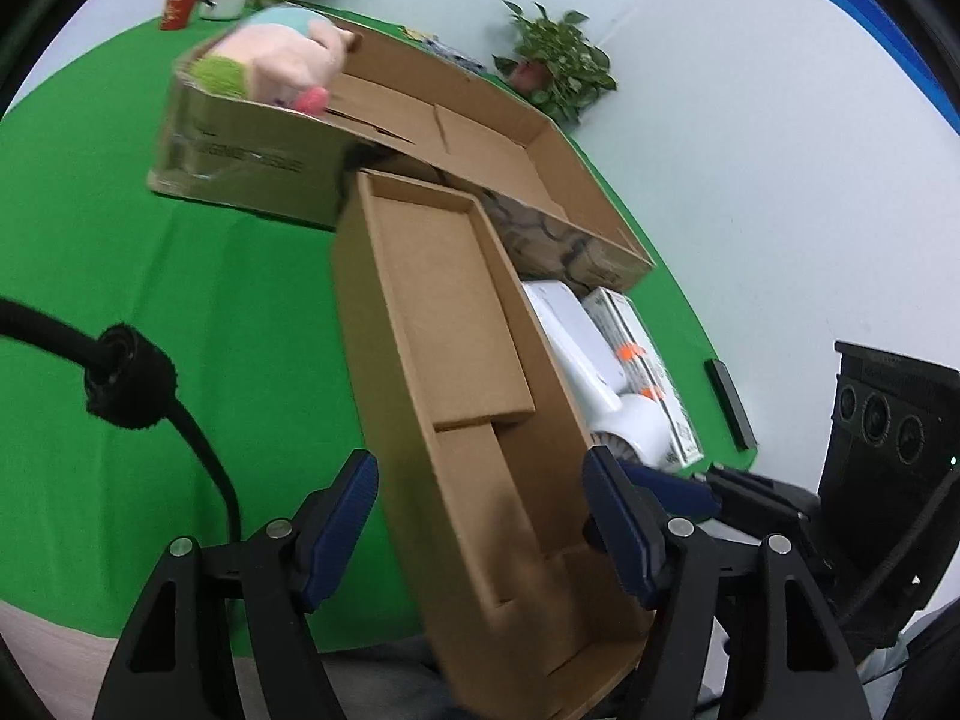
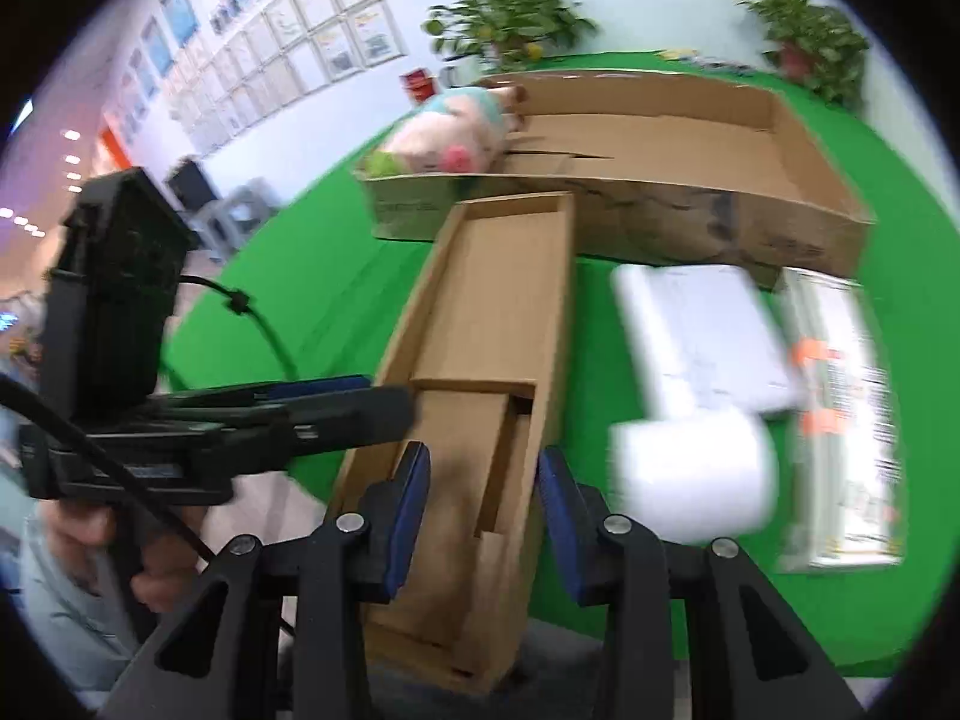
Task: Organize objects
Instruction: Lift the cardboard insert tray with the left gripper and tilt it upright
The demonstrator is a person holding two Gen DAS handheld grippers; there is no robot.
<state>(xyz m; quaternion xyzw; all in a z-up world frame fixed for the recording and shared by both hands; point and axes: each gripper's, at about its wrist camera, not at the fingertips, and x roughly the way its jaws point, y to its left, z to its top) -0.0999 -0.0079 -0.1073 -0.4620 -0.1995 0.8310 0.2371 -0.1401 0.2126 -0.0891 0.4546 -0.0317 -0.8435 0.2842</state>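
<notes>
Both grippers, left (image 1: 480,516) and right (image 2: 483,504), have fingers apart around the narrow cardboard box (image 1: 474,396); next, clamp and lift it.

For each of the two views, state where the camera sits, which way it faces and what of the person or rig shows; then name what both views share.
Left wrist: behind the left gripper, facing down over the narrow box toward the big box; the right gripper shows.
Right wrist: behind the right gripper, facing down along the narrow box; the left gripper and a hand show.
Shared: both boxes, plush pig, white device, green cloth.
</notes>
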